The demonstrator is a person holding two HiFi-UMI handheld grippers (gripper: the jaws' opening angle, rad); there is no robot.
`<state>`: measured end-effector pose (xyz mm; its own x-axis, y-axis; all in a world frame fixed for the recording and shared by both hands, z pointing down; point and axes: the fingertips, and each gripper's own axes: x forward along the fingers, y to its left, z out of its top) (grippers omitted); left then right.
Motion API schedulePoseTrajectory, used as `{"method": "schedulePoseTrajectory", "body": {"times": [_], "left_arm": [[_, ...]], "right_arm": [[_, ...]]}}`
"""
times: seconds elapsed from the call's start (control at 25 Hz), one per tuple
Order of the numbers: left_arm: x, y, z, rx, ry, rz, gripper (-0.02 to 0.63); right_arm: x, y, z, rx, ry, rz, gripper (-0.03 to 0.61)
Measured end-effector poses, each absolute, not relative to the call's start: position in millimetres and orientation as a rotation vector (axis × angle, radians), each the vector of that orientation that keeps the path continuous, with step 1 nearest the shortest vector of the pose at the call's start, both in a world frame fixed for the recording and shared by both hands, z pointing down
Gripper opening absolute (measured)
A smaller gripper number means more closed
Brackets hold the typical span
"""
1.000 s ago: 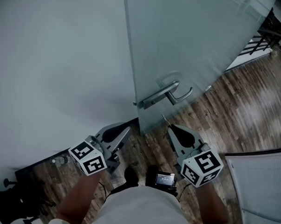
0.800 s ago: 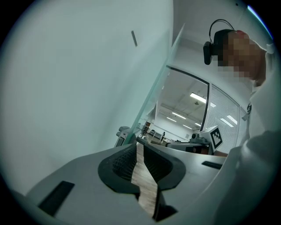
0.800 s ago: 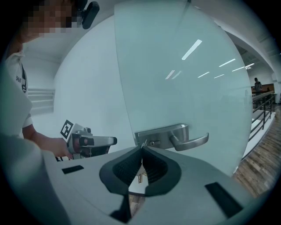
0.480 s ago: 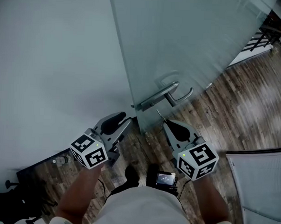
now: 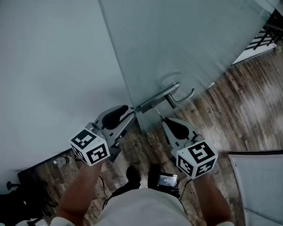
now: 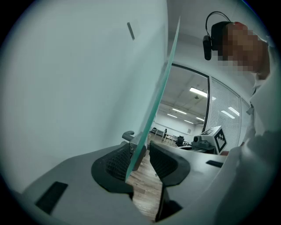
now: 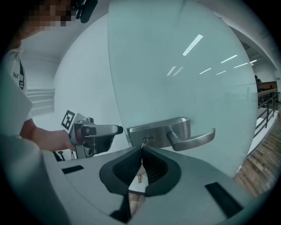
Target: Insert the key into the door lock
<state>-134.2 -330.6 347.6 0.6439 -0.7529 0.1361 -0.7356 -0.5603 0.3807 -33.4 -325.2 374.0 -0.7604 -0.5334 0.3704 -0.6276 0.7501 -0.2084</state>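
The frosted glass door (image 5: 182, 46) carries a metal lock plate (image 5: 153, 101) (image 7: 153, 131) with a lever handle (image 5: 182, 97) (image 7: 193, 137). My right gripper (image 5: 157, 117) (image 7: 142, 149) is shut on a small key (image 7: 143, 142). The key's tip is at the keyhole in the plate; I cannot tell how far in it is. My left gripper (image 5: 128, 115) (image 6: 139, 149) sits at the door's free edge (image 6: 151, 114). Its jaws have just been opening, and the glass edge stands between the pads (image 6: 115, 161) without being pressed.
A white wall (image 5: 45, 59) runs left of the door. Wood flooring (image 5: 245, 105) lies beyond and below. A white slatted panel (image 5: 264, 186) is at the lower right, and a dark chair base (image 5: 15, 207) at the lower left. A small device (image 5: 166, 180) hangs at the person's waist.
The left gripper has moved up and right to the door's edge, and its jaws have spread. The right gripper with the key has crept closer to the lock plate.
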Motion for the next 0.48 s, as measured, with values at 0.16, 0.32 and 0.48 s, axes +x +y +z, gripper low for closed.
{"method": "schedulePoseTrajectory", "body": {"times": [0.16, 0.32, 0.48], "left_arm": [[-131.0, -336.4, 341.3, 2.477, -1.174, -0.061, 0.132], [-127.6, -341.0, 336.9, 2.481, -1.170, -0.066, 0.130], [-125.8, -346.2, 333.6, 2.489, -1.170, -0.086, 0.130]], "right_arm": [[-34.9, -327.8, 376.6, 0.895, -2.658, 0.468, 0.015], [-38.4, -328.1, 375.4, 0.880, -2.665, 0.461, 0.015], [-40.8, -327.7, 376.5, 0.867, -2.668, 0.446, 0.015]]}}
